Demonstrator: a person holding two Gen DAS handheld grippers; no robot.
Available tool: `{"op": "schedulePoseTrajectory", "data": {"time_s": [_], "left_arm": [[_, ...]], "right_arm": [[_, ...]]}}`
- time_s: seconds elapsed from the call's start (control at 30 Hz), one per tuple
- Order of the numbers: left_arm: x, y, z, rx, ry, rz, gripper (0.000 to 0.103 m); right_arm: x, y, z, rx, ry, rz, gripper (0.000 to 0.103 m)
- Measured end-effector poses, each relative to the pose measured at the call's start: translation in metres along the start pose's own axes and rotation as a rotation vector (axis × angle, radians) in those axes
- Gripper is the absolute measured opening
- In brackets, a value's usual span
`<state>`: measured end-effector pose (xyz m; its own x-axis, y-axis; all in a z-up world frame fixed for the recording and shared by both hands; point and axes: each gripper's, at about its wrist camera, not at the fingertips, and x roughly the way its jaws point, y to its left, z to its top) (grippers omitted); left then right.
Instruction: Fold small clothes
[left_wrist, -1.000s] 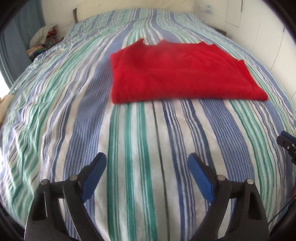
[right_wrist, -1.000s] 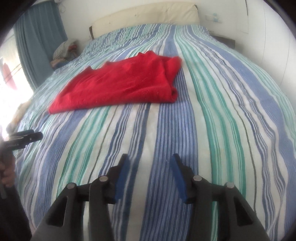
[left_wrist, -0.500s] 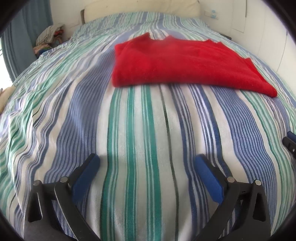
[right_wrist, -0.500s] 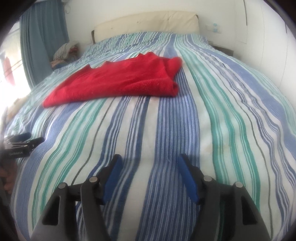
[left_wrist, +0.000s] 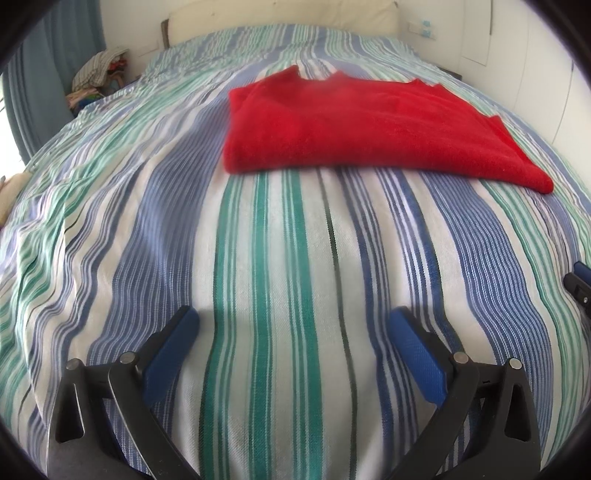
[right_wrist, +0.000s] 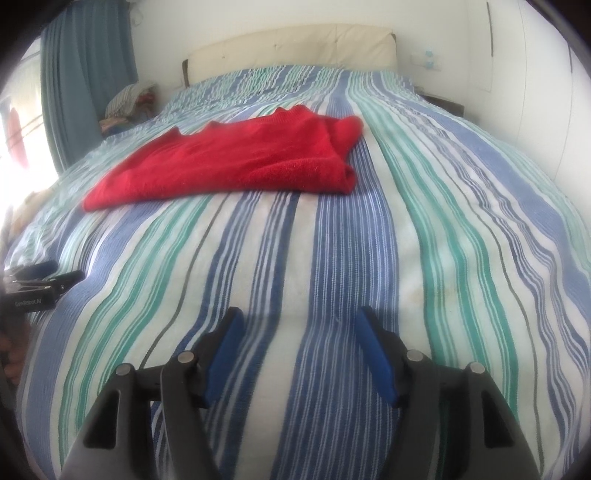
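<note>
ahead, left gripper (left_wrist: 293, 325) spread wide and empty, having just opened; red garment (left_wrist: 369, 125) folded flat on striped bedspread (left_wrist: 280, 258), well beyond both tools; right gripper (right_wrist: 299, 325) parted, empty, freshly widened too.

Solid bright red, that folded garment (left_wrist: 369, 125), no print on it at all. Under it the bedspread (left_wrist: 280, 258) runs in long stripes: blue, green, teal and white, with thin dark lines between. Cream headboard (right_wrist: 291, 48) at the far end, white walls, a blue-grey curtain (right_wrist: 85, 81). Both grippers are black with blue pads (left_wrist: 173, 350), left (left_wrist: 295, 328) and right (right_wrist: 299, 325).
</note>
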<state>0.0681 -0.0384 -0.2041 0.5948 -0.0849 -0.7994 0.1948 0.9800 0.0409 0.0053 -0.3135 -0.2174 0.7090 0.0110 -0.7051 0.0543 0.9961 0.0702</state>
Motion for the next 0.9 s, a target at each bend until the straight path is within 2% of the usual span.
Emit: {"op": "schedulePoseTrajectory", "data": {"time_s": [0.37,0.47,0.53,0.6,0.7,0.83,0.9], "left_arm": [[0.000,0.000,0.000,-0.001,-0.001,-0.001,0.102],[0.000,0.000,0.000,-0.001,-0.004,-0.001,0.102],[-0.001,0.000,0.000,-0.001,-0.010,-0.001,0.102],[0.000,0.000,0.000,0.000,-0.012,0.001,0.102],[-0.001,0.000,-0.001,-0.002,-0.011,0.000,0.102],[-0.001,0.000,-0.001,-0.002,-0.012,0.000,0.102],[-0.001,0.001,-0.001,-0.002,-0.013,0.000,0.102]], "right_arm": [[0.000,0.000,0.001,0.001,0.000,-0.004,0.063],[0.001,0.000,0.011,-0.002,0.063,0.001,0.064],[-0.002,-0.007,0.034,0.018,0.117,0.053,0.064],[-0.007,-0.019,0.068,0.052,0.090,0.099,0.064],[0.002,-0.031,0.129,0.045,0.065,0.116,0.063],[0.053,-0.032,0.184,0.017,0.177,0.115,0.037],[0.074,-0.025,0.199,-0.028,0.204,0.086,0.036]]}}
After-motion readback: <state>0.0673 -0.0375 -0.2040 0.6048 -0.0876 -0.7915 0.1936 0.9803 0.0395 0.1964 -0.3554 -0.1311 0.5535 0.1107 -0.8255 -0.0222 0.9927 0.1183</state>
